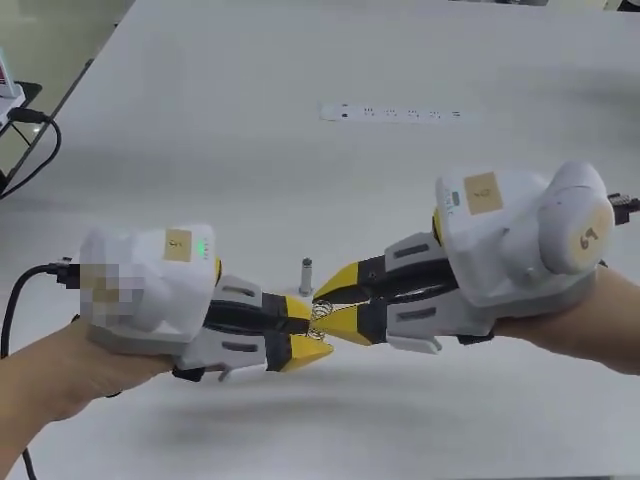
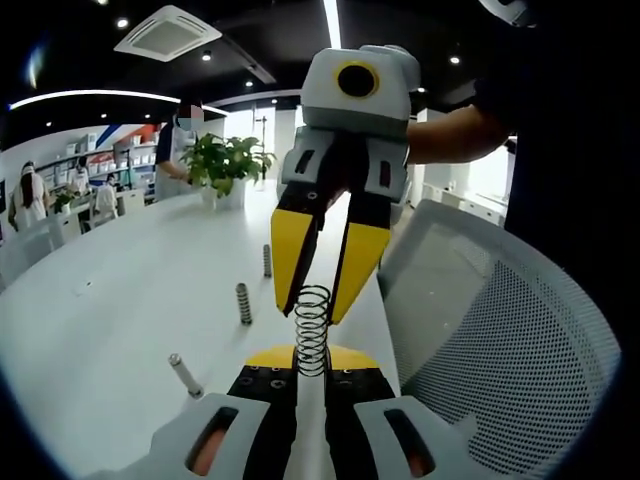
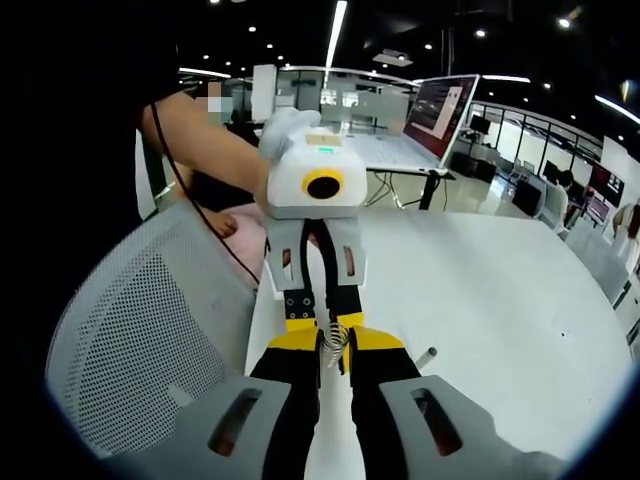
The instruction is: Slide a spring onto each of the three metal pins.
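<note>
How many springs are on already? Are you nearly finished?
Nearly! The middle pin has coils around it, and the far pin seems to as well, though it is small. A loose spring is in hand: the left gripper holds it, with the jaws of the right gripper either side of it. Left to do: the bare pin.

The left gripper (image 1: 308, 338) and right gripper (image 1: 326, 308) are white-bodied, with black jaws tipped yellow. The spring (image 2: 312, 330) is silvery, the surface (image 1: 250, 150) white, the chair (image 2: 500, 330) grey mesh.
</note>
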Motion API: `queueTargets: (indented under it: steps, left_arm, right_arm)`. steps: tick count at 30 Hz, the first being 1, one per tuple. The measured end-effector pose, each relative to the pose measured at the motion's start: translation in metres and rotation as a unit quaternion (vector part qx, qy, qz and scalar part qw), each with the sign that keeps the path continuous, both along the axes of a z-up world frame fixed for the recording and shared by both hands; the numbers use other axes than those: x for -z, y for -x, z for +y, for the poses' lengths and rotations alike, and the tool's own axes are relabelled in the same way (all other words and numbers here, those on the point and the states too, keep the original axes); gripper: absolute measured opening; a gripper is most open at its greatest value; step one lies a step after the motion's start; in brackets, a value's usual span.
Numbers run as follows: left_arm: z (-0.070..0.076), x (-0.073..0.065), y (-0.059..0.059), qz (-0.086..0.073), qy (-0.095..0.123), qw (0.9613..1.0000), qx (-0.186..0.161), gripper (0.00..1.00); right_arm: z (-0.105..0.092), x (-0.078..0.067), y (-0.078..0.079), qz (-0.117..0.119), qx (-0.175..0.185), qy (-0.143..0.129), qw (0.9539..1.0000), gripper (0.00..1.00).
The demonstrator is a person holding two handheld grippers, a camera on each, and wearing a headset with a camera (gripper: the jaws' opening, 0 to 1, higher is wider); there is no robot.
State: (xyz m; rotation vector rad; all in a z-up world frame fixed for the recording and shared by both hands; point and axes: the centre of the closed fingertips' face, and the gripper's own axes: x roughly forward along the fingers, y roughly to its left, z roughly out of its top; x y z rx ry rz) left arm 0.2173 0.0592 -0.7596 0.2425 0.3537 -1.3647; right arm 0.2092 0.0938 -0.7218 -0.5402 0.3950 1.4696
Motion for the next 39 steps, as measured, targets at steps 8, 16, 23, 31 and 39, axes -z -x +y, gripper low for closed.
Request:
queueTargets:
  steps: [8,16,23,31,39]
  left_arm:
    - [0.0020,0.0012,-0.0003,-0.002,-0.001,1.0000,-0.002,0.01]
    - [0.0011,0.0000,-0.0017,-0.002,0.003,1.0000,-0.005,0.01]
    - [0.0043,0.0007,-0.0009,0.003,0.007,0.9999,-0.010,0.01]
    - [0.0057,-0.0035,-0.0009,0.015,0.022,0.9994,-0.022,0.01]
    - [0.0039,-0.0049,-0.0023,0.017,0.027,0.9991,-0.029,0.02]
  right_arm:
    - [0.0021,0.0008,0.0000,-0.003,-0.002,-0.004,1.0000,0.08]
    - [0.0036,-0.0001,-0.0017,-0.008,0.001,-0.010,0.9999,0.07]
    - [0.0044,0.0004,-0.0003,-0.007,-0.001,-0.016,0.9998,0.07]
    - [0.0033,-0.0028,-0.0025,-0.002,0.005,-0.026,0.9996,0.07]
    - [0.0034,-0.0038,-0.0037,-0.008,0.003,-0.021,0.9997,0.06]
